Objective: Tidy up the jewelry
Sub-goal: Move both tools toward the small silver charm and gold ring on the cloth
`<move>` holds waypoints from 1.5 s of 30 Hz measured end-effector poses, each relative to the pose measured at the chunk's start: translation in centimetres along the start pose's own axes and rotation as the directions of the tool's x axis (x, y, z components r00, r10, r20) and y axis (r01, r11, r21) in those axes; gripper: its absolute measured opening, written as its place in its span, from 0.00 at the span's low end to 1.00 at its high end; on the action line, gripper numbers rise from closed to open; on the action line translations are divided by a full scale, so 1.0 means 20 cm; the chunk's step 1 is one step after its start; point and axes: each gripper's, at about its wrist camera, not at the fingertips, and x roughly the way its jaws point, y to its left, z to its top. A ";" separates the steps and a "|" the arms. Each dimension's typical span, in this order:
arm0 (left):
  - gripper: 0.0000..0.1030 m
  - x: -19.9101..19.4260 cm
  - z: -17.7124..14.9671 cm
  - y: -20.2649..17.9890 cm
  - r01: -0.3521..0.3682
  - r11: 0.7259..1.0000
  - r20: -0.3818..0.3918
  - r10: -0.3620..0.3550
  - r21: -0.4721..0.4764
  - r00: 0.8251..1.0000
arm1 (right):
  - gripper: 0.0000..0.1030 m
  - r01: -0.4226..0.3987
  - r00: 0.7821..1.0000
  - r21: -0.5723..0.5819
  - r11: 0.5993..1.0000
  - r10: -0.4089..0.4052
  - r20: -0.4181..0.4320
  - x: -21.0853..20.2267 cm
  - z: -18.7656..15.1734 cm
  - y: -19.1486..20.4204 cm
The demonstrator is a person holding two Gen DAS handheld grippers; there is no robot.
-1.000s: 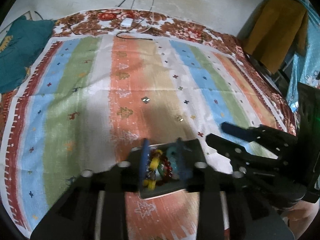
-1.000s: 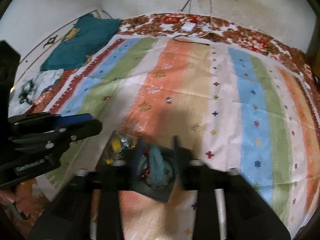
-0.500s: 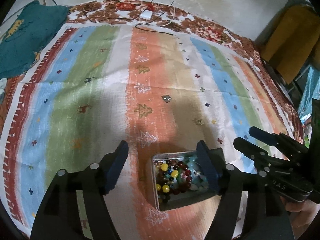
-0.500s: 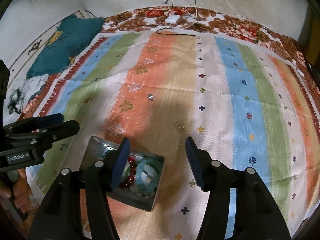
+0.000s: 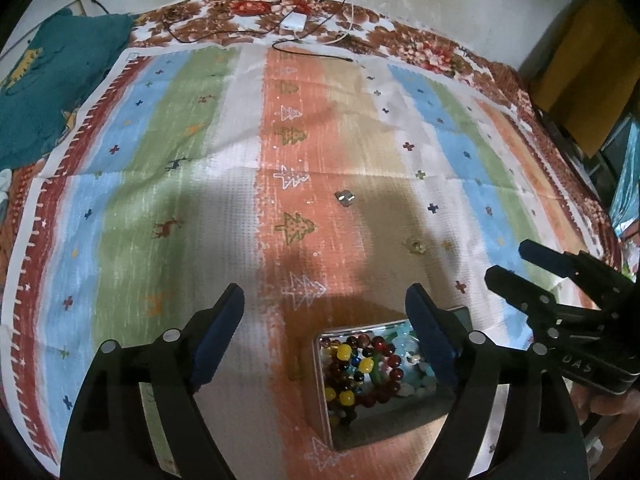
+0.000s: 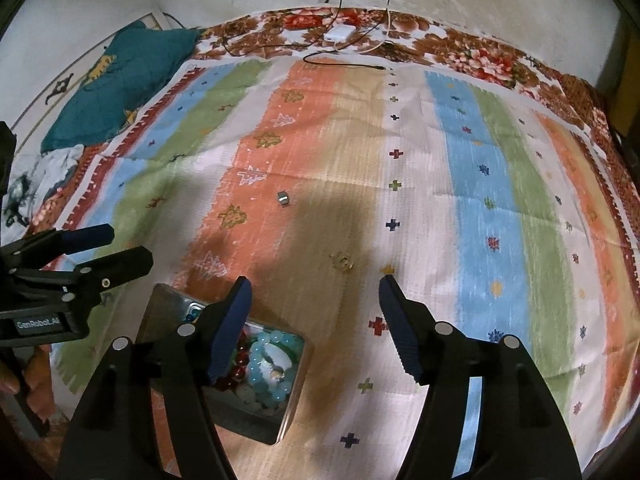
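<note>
fingers of the left gripper (image 5: 324, 304) stand wide apart and hold nothing, hovering above the striped cloth (image 5: 168, 184). the metal tin (image 5: 348, 436) lies just under and inside its right finger, which crosses over the tin's far right corner. the tin holds beaded bracelets (image 5: 360, 376): dark red, yellow and pale turquoise beads heaped together.

the right gripper (image 6: 314, 282) is also spread wide and empty. the same tin (image 6: 256, 420) sits below its left finger, which hides part of the contents; pale blue beads (image 6: 272, 360) and some red ones show beside the finger.

ahead of the right gripper, close beyond its fingertips, a small gold piece (image 6: 342, 261) lies on the cloth, perhaps a ring, though it is too small to be sure. farther ahead and a little left lies a small silver piece (image 6: 284, 199). from the left gripper the gold one (image 5: 414, 245) is ahead and to the right, the silver one (image 5: 345, 197) farther ahead.

at the far edge a white charger (image 6: 339, 34) with cables rests on a floral sheet (image 6: 472, 54); a teal cloth (image 6: 120, 80) lies far left.
</note>
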 end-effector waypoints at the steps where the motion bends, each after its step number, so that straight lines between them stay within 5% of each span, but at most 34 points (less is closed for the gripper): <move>1: 0.80 0.01 0.01 0.00 0.000 1.000 -0.003 0.000 0.004 1.000 | 0.64 0.002 1.000 0.000 1.000 -0.002 -0.001 0.01 0.00 -0.01; 45: 0.80 0.52 0.34 -0.03 0.039 0.998 -0.135 -0.031 0.053 0.990 | 0.64 -0.067 0.987 0.051 0.996 0.074 -0.142 0.42 0.06 -0.09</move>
